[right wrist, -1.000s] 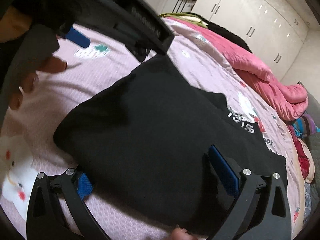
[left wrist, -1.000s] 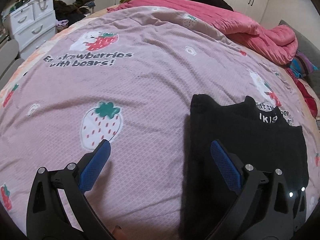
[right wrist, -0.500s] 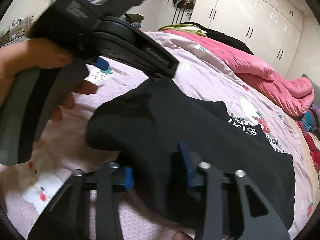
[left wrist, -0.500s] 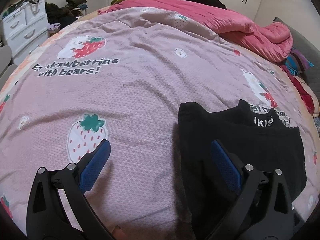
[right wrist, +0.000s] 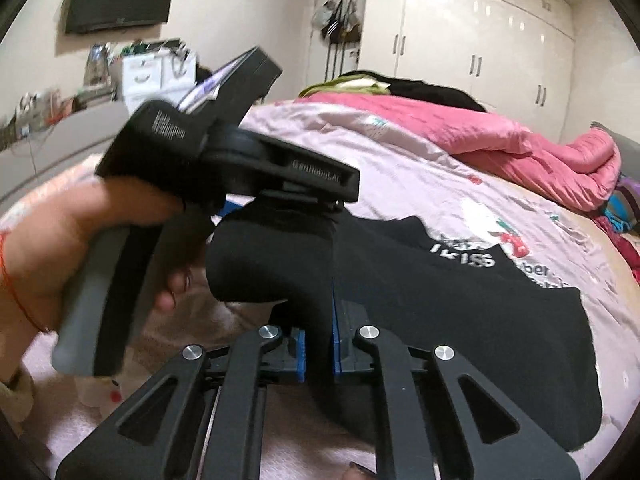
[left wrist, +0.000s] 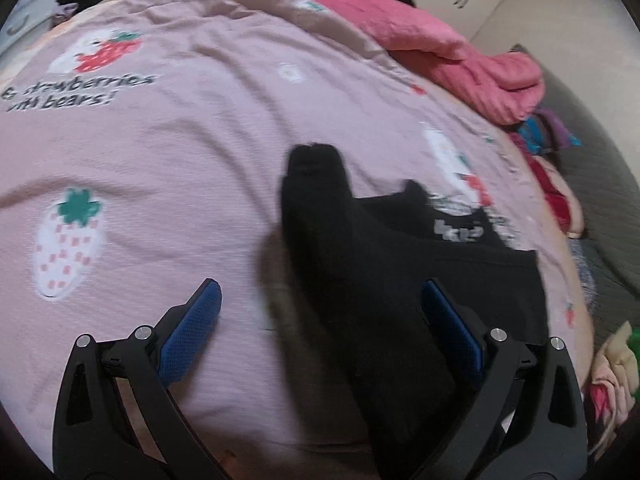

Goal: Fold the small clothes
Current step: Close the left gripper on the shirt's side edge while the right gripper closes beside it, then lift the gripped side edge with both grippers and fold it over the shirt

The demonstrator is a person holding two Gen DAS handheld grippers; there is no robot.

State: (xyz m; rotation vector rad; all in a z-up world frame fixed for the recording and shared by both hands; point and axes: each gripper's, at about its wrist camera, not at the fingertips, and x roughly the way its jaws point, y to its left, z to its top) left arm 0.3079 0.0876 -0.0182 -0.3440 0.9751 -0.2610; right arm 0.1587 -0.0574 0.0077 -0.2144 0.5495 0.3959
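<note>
One black garment (right wrist: pixel 460 320) lies on the pink bedspread (left wrist: pixel 200 160), its near left edge lifted and bunched; white lettering near its far edge is blurred and partly folded under. The right gripper (right wrist: pixel 319 344) has just closed, and its two blue pads pinch that raised fold, hiding the cloth's edge. The left gripper (left wrist: pixel 320 332) has just narrowed slightly but stands wide, its pads apart from the cloth between them. One hand (right wrist: pixel 80 248) holds its handle. One pink quilt (right wrist: pixel 500 148) is cut off at the right.
</note>
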